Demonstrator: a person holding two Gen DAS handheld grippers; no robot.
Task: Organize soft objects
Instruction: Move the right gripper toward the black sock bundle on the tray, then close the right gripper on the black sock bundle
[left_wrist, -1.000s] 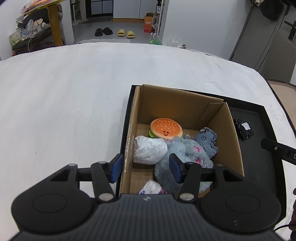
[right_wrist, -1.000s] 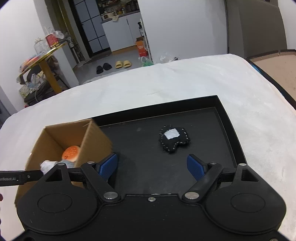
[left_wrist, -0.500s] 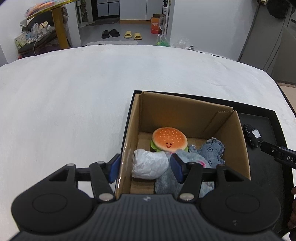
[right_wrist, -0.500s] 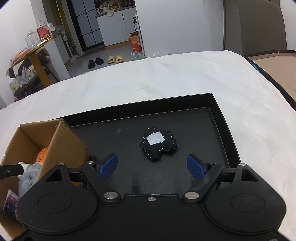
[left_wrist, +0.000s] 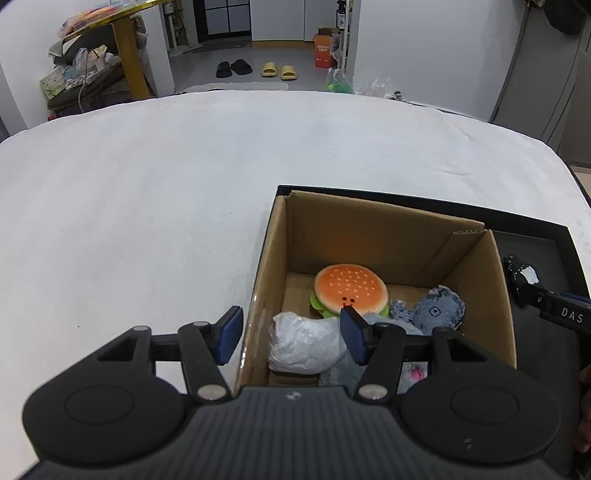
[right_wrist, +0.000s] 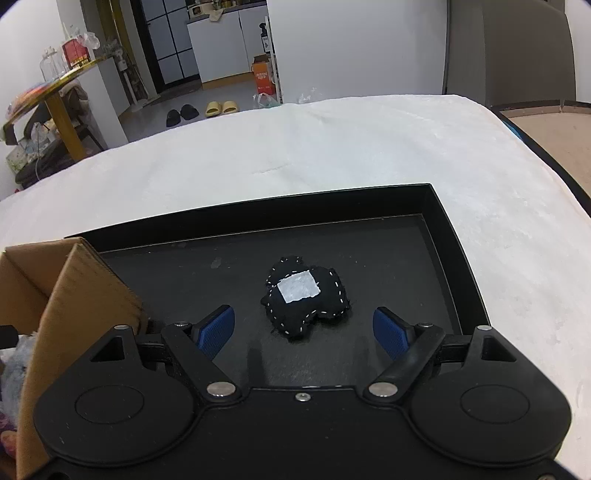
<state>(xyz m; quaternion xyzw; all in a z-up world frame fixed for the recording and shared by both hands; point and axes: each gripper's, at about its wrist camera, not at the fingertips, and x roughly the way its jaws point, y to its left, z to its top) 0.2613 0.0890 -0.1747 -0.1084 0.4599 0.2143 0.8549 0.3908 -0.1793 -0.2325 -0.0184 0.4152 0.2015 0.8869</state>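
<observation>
An open cardboard box (left_wrist: 369, 229) holds a burger plush (left_wrist: 349, 291), a white crumpled soft bundle (left_wrist: 303, 345), a blue-grey plush (left_wrist: 432, 312) and a grey furry plush (left_wrist: 343, 373). My left gripper (left_wrist: 291, 334) hovers open over the box's near-left corner, one finger outside the wall and one inside, pressing nothing. A black stitched soft toy with a white patch (right_wrist: 304, 295) lies on the black tray (right_wrist: 454, 258) beside the box (right_wrist: 74, 295). My right gripper (right_wrist: 304, 330) is open just short of the toy, which lines up with the gap between the fingers.
The tray and box rest on a white padded surface (left_wrist: 147, 203). One finger of the right gripper (left_wrist: 554, 314) reaches in from the right of the left wrist view, near the black toy (left_wrist: 519, 271). Beyond the surface are a yellow side table, slippers and a doorway.
My right gripper has slid right and down toward the black toy, which now sits centred close to its fingers. The left gripper has barely shifted; the box sits lower in its view.
</observation>
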